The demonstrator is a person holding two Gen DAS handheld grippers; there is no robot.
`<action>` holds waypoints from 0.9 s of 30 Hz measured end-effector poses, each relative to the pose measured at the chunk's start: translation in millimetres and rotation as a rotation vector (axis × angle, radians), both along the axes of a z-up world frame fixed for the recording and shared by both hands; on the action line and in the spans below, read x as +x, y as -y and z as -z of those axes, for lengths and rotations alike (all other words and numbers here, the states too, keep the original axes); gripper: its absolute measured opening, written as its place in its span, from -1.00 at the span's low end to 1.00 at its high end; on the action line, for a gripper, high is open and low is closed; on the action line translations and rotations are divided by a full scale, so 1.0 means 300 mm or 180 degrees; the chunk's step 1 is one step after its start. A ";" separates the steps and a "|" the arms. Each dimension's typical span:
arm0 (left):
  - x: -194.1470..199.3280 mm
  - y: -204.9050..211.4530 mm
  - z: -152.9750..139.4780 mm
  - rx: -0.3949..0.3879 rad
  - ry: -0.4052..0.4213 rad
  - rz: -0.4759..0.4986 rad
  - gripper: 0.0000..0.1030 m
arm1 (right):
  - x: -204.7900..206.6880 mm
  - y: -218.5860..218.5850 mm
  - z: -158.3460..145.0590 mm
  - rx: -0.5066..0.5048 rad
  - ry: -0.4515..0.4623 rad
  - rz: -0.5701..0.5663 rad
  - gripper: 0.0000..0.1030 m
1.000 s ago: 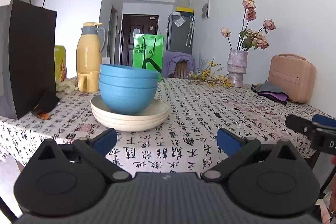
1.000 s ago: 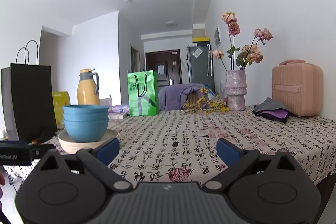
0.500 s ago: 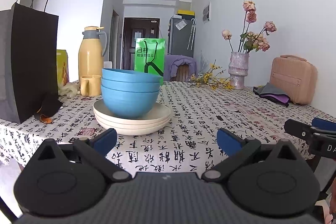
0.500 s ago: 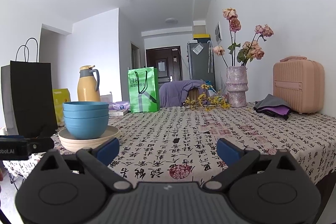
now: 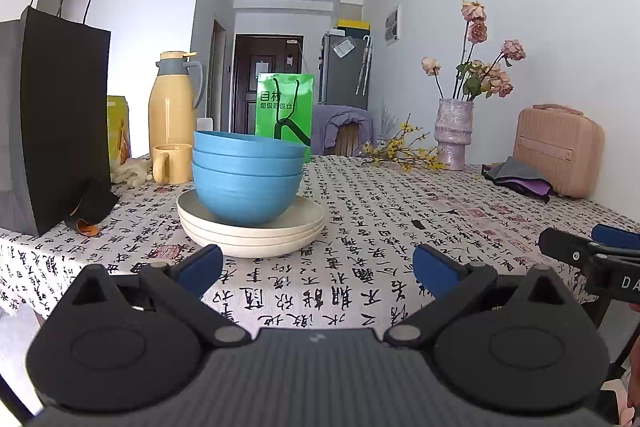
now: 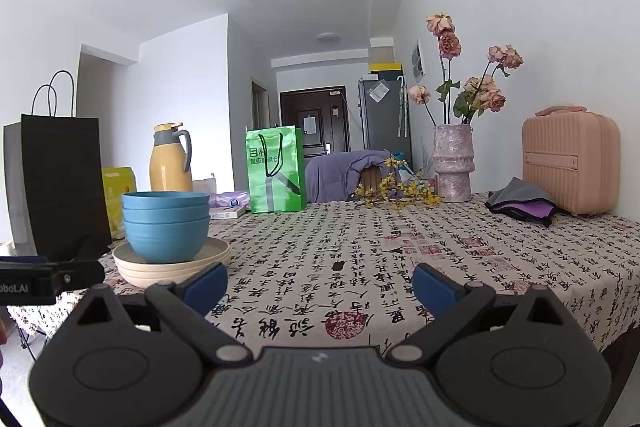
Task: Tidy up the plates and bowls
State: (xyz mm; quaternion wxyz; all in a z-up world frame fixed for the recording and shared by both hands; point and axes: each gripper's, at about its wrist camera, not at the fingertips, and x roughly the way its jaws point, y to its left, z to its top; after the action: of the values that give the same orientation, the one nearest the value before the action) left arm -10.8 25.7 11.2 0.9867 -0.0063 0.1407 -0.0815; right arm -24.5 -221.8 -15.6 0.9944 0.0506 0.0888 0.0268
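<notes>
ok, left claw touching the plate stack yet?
Apart. In the left wrist view, patterned tablecloth shows between the open left claw and the near rim of the cream plate stack; nothing is held.

Left tool spread wide — empty, blue bowls nested on cream plates, patterned tablecloth

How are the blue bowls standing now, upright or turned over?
Upright. The blue bowls sit nested, rims up, on the cream plates. Whether the top bowl holds anything, I cannot tell.
</notes>
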 end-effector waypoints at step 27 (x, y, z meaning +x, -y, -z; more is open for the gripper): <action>-0.001 0.000 0.004 0.0008 -0.0007 0.0015 1.00 | 0.001 0.007 0.001 0.0031 -0.0031 0.0012 0.93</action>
State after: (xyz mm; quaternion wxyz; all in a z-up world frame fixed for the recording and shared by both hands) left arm -11.2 25.6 10.1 0.9863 -0.0048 0.1419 -0.0836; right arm -24.1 -223.8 -15.9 0.9938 0.0558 0.0934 0.0251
